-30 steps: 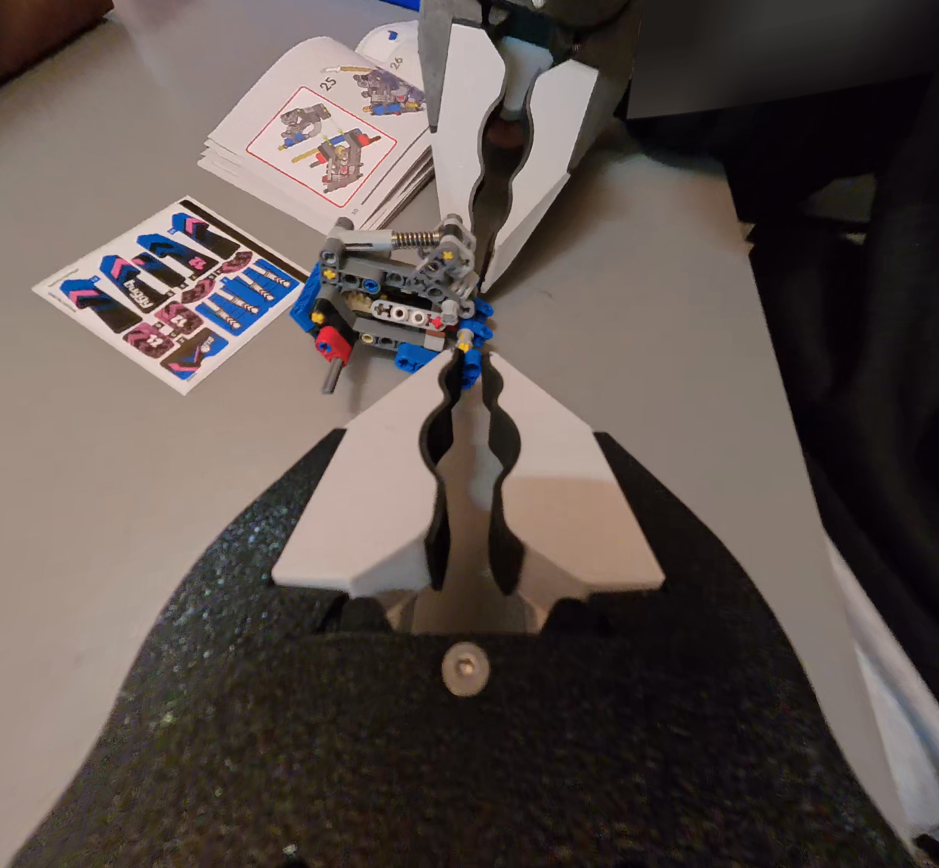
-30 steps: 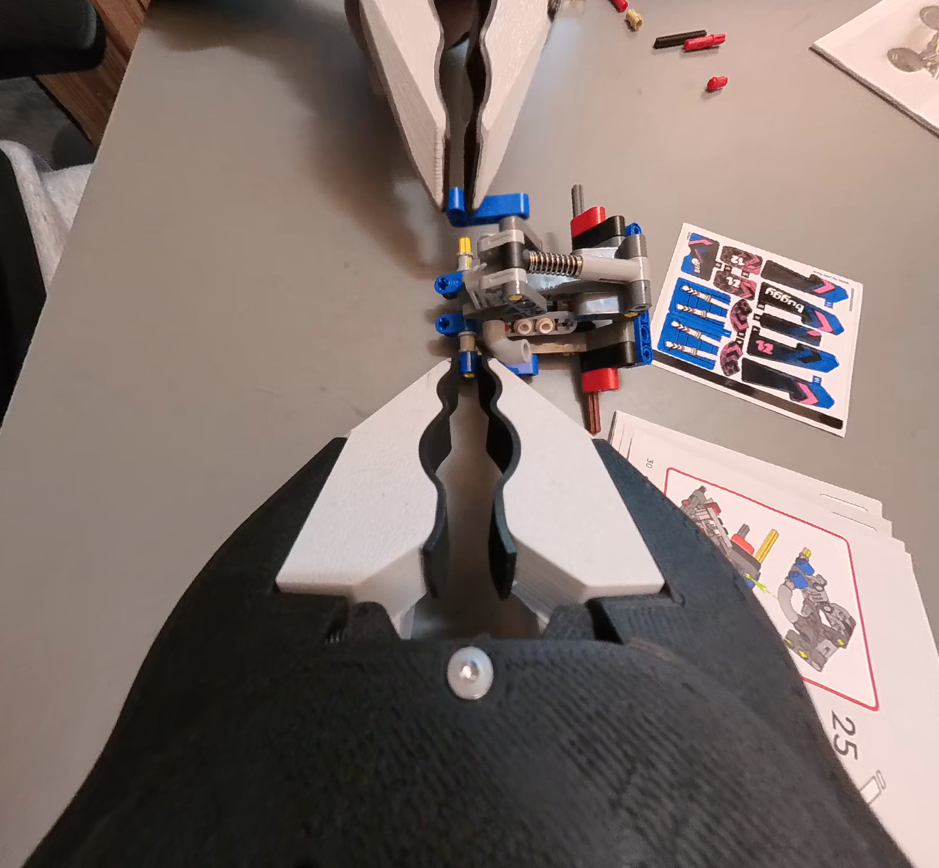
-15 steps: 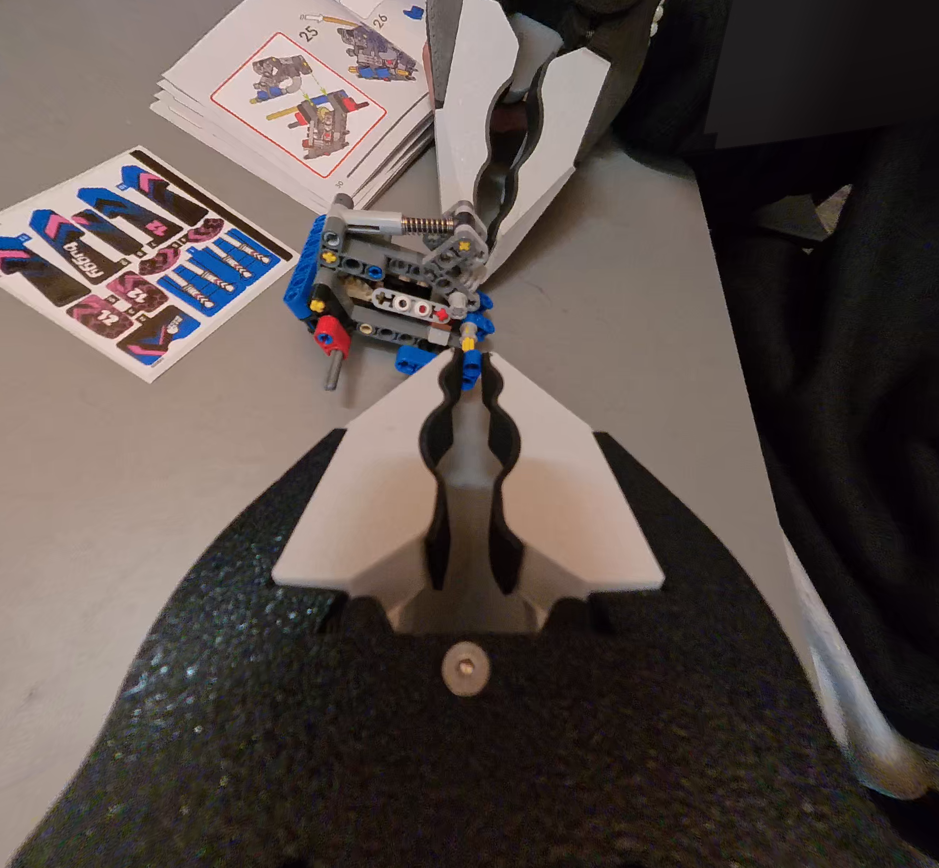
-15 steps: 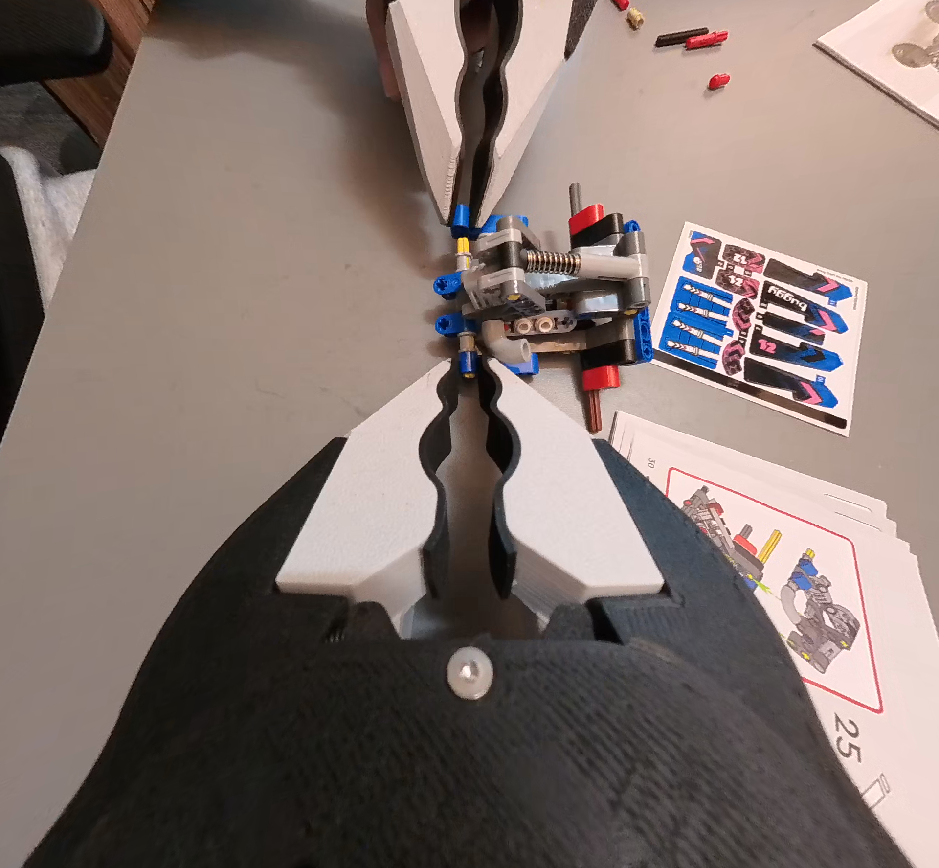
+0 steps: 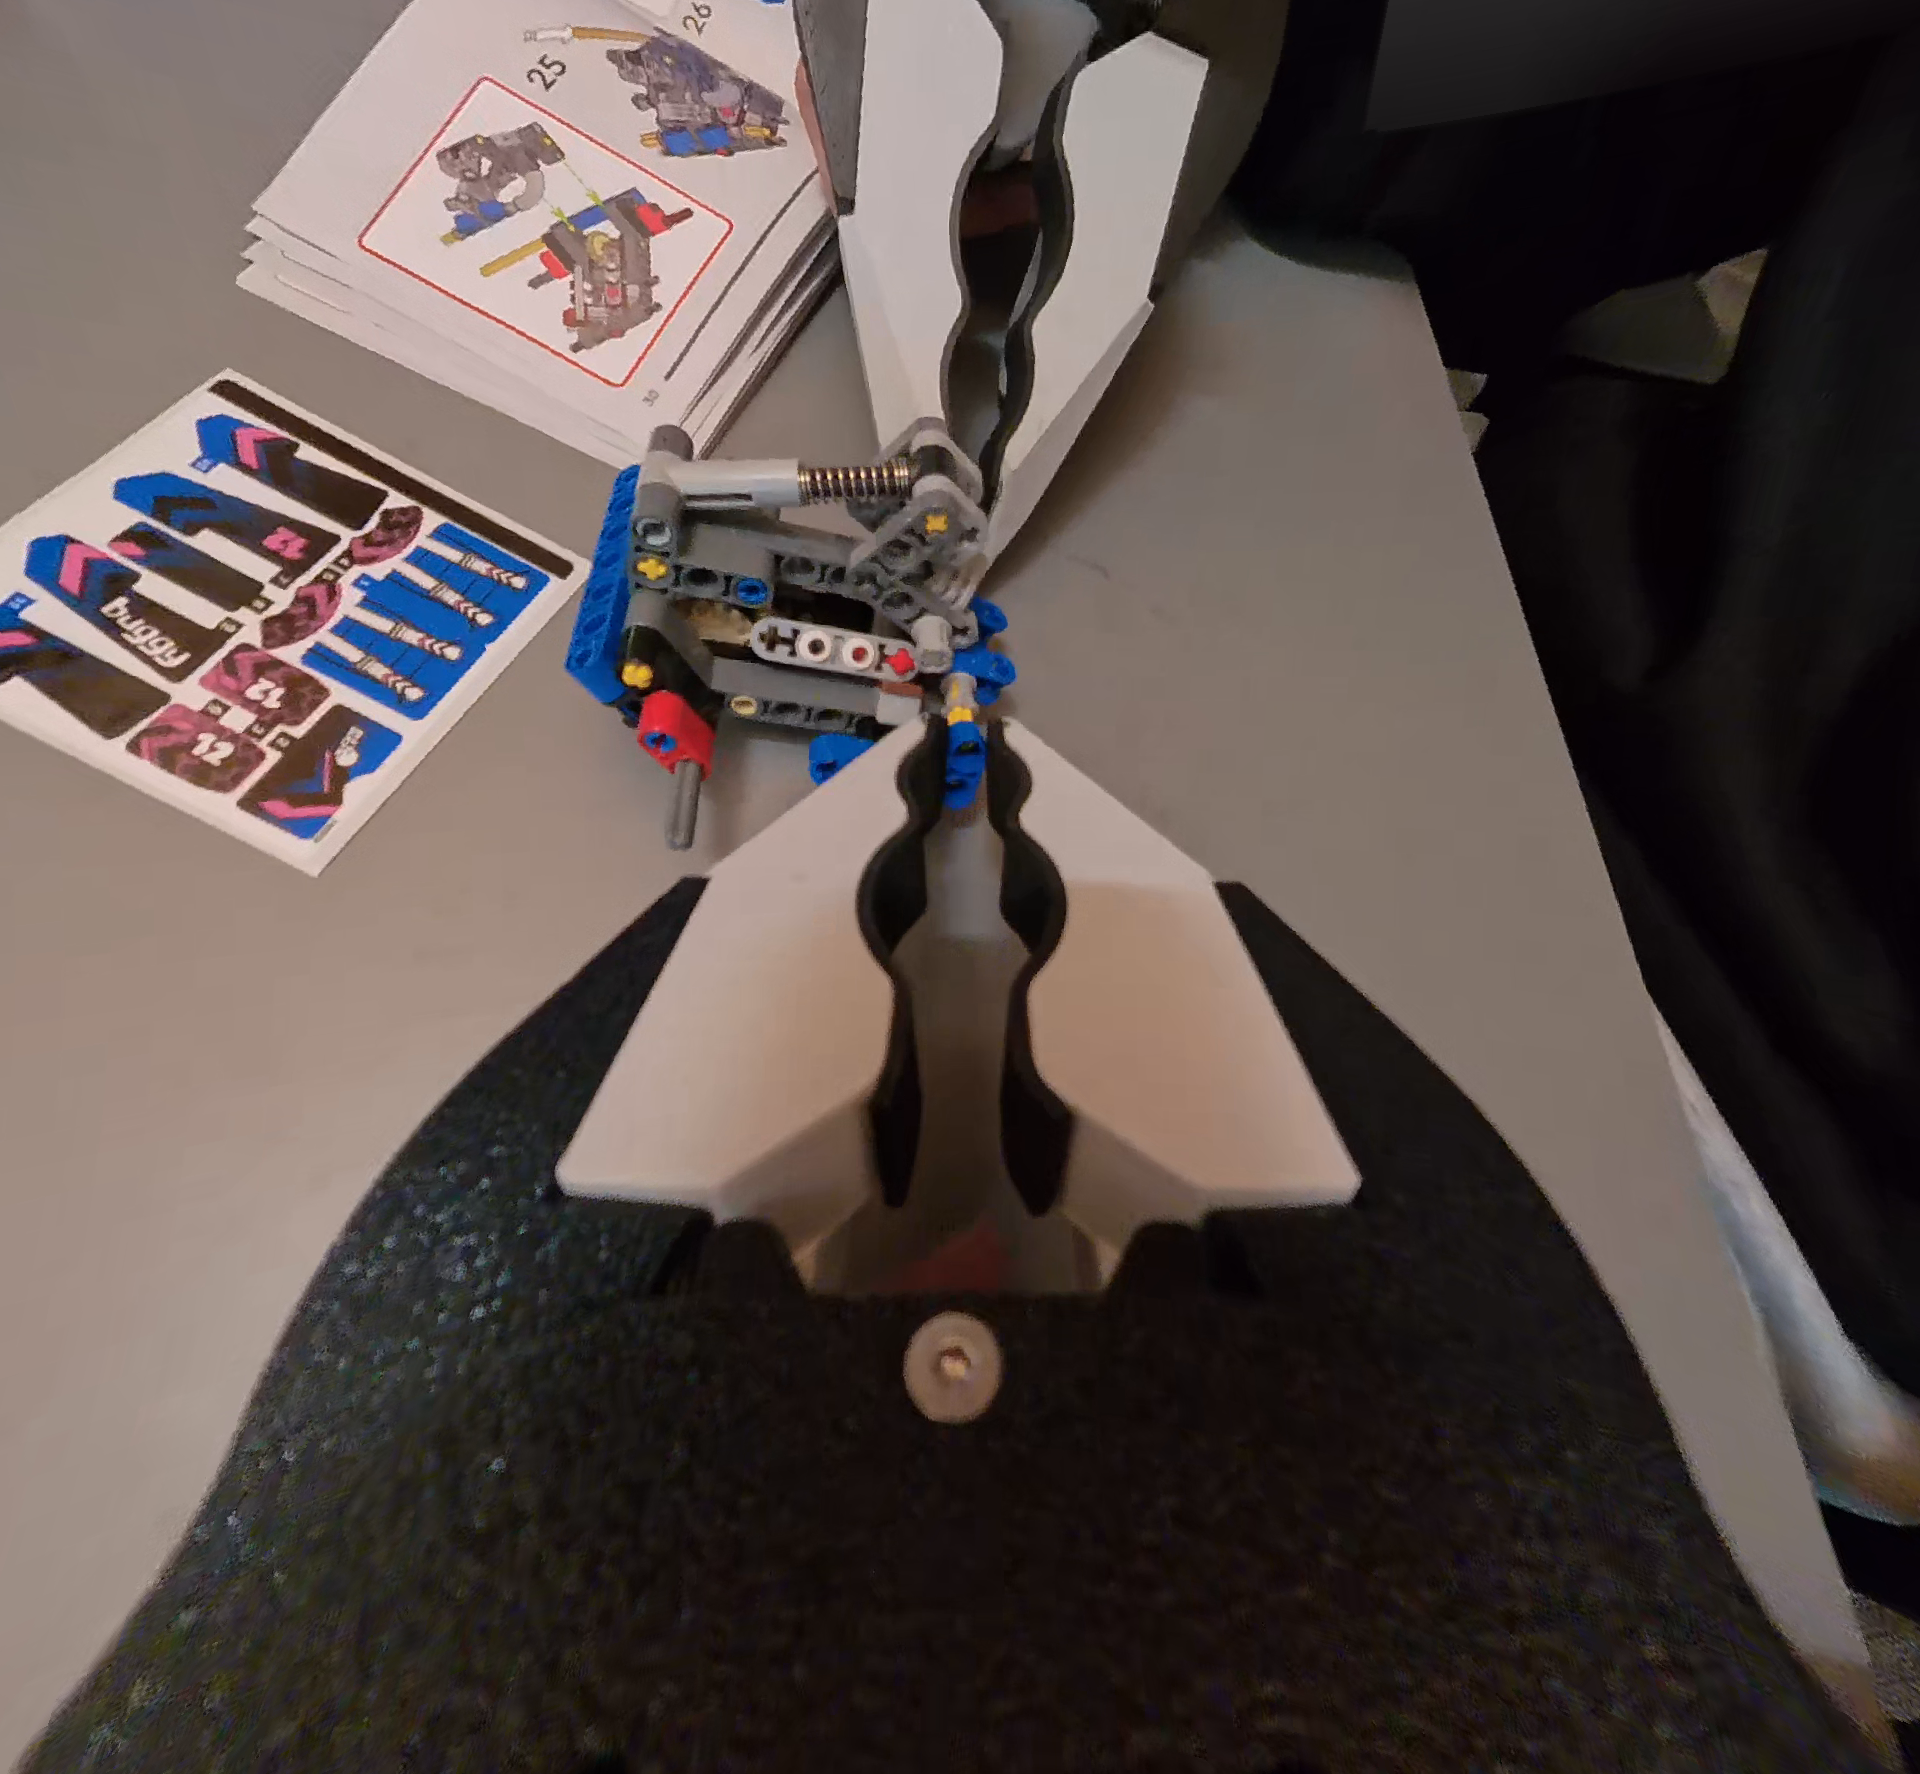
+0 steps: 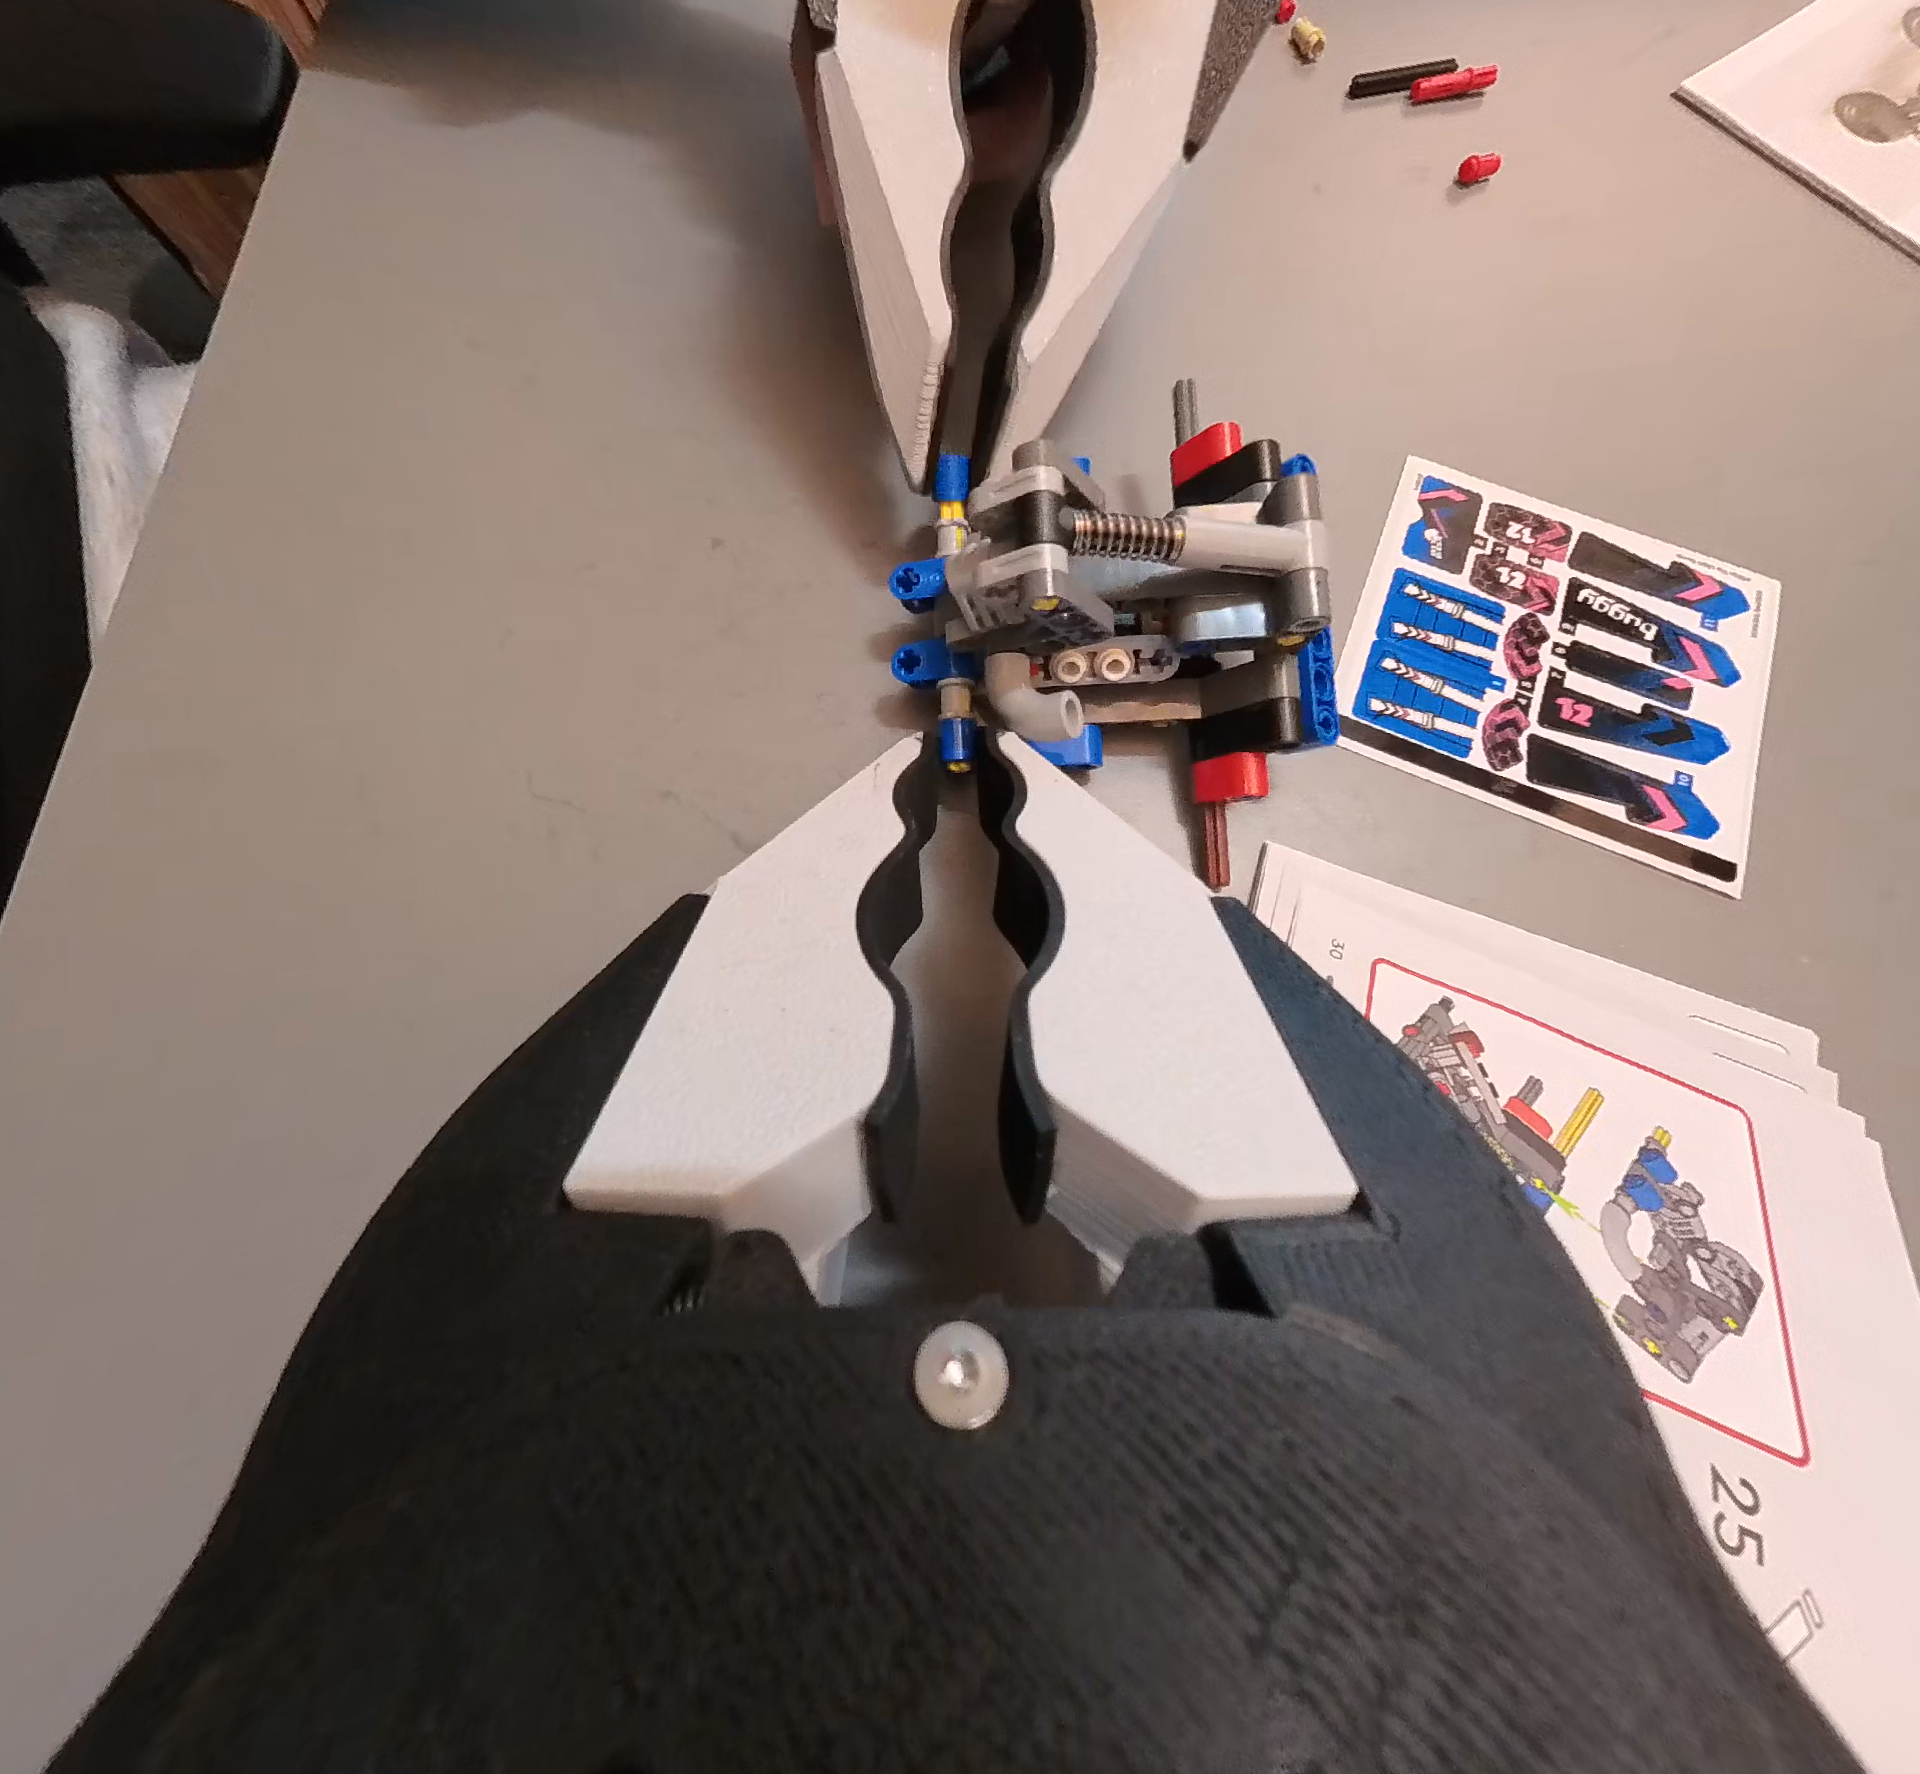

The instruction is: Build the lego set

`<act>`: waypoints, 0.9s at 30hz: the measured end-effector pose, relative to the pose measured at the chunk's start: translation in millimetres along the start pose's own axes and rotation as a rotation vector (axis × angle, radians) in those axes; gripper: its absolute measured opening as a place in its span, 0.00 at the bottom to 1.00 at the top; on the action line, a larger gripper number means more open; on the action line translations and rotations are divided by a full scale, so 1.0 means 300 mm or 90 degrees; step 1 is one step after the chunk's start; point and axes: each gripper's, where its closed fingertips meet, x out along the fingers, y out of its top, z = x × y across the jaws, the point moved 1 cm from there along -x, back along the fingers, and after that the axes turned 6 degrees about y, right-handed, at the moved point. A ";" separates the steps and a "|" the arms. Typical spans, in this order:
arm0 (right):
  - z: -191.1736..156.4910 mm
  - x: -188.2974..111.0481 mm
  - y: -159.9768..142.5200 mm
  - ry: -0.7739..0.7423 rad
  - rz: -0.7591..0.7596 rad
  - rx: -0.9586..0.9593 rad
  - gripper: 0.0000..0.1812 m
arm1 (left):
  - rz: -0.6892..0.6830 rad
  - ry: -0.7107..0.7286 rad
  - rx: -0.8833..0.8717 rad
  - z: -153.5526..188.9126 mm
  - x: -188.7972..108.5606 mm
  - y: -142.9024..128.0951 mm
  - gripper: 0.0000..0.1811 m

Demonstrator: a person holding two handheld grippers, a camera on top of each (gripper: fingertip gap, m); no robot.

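1. Grey desk point(image 6: 520, 477) fills both views, with a half-built lego model point(image 6: 1122, 623) lying near its edge, a sticker sheet point(image 6: 1558, 664) just beside it and an open instruction booklet point(image 6: 1621, 1205) near that.

2. Left claw point(image 5: 956, 748) meets the model at one end of a thin crosswise axle; its tips are pinched on the blue bush point(image 5: 964, 758) that caps that end.

3. Right claw point(image 6: 961, 758) faces it from the opposite side. Its tips are drawn close around the blue bush point(image 6: 954, 745) on the other end of the axle, though whether they actually press it I cannot tell.

4. The axle's long axis runs straight from one claw to the other, so the two claws point at each other with the model's end between them.

5. My judgement: the coming move is a squeeze along that axis, seating the bushes inward. Both claws are equally close; neither needs to travel.

6. Loose red and black pins point(image 6: 1423, 81) lie well apart, behind the left claw in the right wrist view.
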 end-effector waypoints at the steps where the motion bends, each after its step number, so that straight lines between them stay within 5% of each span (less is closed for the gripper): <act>1: 0.000 0.001 0.000 -0.001 0.000 -0.003 0.03 | -0.002 -0.003 0.003 0.001 0.002 0.000 0.03; 20: 0.000 0.001 0.000 -0.006 -0.001 -0.008 0.03 | 0.004 0.076 0.126 0.031 -0.012 -0.017 0.05; 27: 0.000 0.000 0.000 -0.005 -0.001 -0.007 0.03 | -0.015 0.177 0.121 0.005 -0.069 -0.046 0.15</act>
